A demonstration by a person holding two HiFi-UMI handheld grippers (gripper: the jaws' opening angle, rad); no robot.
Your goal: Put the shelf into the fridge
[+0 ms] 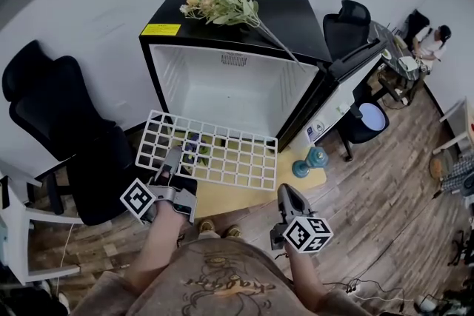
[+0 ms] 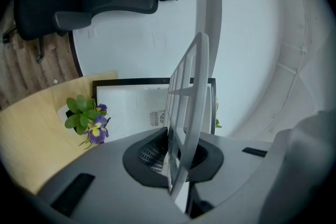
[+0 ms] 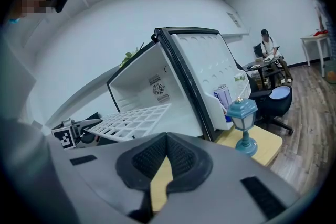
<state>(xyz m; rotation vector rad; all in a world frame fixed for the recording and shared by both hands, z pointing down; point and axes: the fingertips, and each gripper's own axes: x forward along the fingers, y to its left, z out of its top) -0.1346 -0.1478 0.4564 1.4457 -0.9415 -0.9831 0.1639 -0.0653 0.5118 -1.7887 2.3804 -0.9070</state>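
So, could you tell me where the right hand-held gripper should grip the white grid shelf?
Probably its near edge toward the right corner, coming from the person's side, jaws level. The white grid shelf is roughly level, the left hand-held gripper pinches its near-left edge, and its far edge faces the open black fridge. The right hand-held gripper is shut, so open first.

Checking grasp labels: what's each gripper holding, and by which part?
Left gripper: jaws shut on the white wire shelf, gripping its near edge toward the left corner. Right gripper: jaws shut, nothing held.
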